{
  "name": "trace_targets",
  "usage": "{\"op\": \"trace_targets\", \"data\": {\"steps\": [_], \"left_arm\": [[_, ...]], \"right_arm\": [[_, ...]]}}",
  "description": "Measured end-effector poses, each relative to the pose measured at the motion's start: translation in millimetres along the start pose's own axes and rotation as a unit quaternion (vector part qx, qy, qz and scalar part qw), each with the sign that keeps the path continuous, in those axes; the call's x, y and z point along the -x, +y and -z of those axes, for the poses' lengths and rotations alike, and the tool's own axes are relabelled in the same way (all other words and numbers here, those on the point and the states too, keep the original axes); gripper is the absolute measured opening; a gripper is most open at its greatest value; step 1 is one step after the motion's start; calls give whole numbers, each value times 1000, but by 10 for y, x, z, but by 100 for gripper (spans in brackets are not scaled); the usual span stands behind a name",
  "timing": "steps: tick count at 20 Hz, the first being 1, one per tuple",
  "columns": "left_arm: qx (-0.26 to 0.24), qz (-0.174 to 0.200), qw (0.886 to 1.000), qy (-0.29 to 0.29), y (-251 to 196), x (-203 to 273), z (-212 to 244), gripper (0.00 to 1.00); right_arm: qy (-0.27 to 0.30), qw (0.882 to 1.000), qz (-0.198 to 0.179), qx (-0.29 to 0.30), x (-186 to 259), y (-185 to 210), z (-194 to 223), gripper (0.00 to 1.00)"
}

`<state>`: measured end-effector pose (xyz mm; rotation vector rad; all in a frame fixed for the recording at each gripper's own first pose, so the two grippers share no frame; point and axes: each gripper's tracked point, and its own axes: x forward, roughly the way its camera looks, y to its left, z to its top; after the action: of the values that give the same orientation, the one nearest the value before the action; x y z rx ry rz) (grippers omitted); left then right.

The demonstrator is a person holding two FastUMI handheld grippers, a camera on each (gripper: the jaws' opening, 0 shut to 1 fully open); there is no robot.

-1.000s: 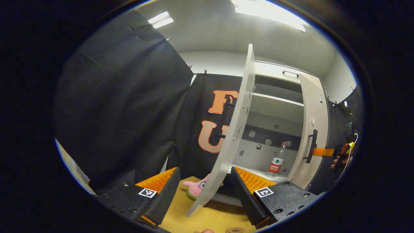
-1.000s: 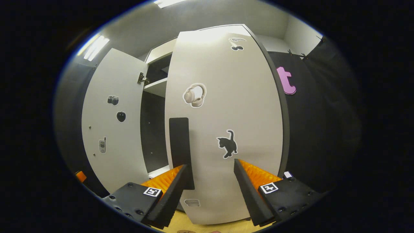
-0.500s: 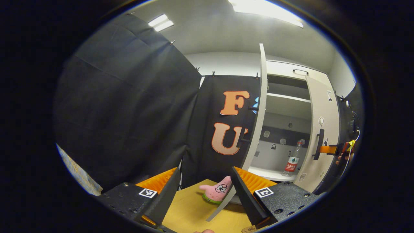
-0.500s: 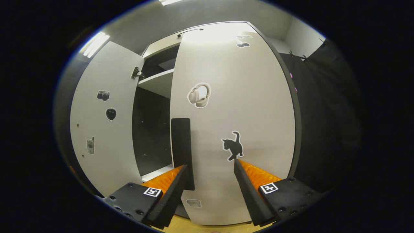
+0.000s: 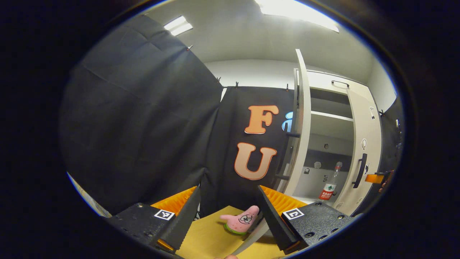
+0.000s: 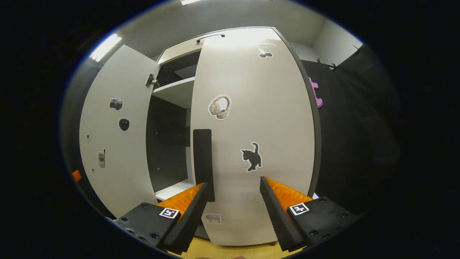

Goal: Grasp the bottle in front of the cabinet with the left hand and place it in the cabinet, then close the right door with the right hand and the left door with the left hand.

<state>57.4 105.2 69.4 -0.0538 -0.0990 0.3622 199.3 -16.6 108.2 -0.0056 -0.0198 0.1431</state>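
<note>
The clear bottle [image 5: 329, 181] with a red label stands upright on the cabinet's bottom shelf [image 5: 303, 199]. The white left door [image 5: 301, 118] stands wide open, edge-on, just right of my left gripper [image 5: 227, 190], which is open and holds nothing. The right door [image 6: 251, 118], with stickers on it, is swung most of the way shut. My right gripper [image 6: 233, 181] is open close in front of it, its left finger by the black handle [image 6: 203, 162]. I cannot tell if it touches. The right gripper [image 5: 375, 178] also shows beyond the right door [image 5: 364, 144].
A pink star plush toy [image 5: 239, 220] lies on the yellow table [image 5: 208, 239] just ahead of my left fingers, near the left door's bottom edge. Black cloth walls close in the left and back. The open left door [image 6: 111, 136] stands left of the dark cabinet interior [image 6: 167, 144].
The left door, a second ago between my left fingers, now stands to their right, seen edge-on. The right door has swung further toward shut with my right gripper close behind it.
</note>
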Motion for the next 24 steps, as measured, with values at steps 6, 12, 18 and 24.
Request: {"op": "trace_targets", "data": {"steps": [6, 12, 18, 24], "left_arm": [[-23, 16, 1000, -7, -116, -683, -209, 94], [-72, 23, 996, -37, -299, -869, -369, 96], [-87, 39, 995, -25, -388, -886, -369, 87], [-89, 68, 994, -15, -714, -634, -340, 92]], "right_arm": [[-8, 1000, 24, 18, 673, -147, 40, 95], [-9, 998, 64, -16, 1079, -488, 159, 95], [-6, 995, 94, -16, 1266, -861, 264, 95], [-6, 996, 92, -19, 1336, -1019, 315, 95]]}}
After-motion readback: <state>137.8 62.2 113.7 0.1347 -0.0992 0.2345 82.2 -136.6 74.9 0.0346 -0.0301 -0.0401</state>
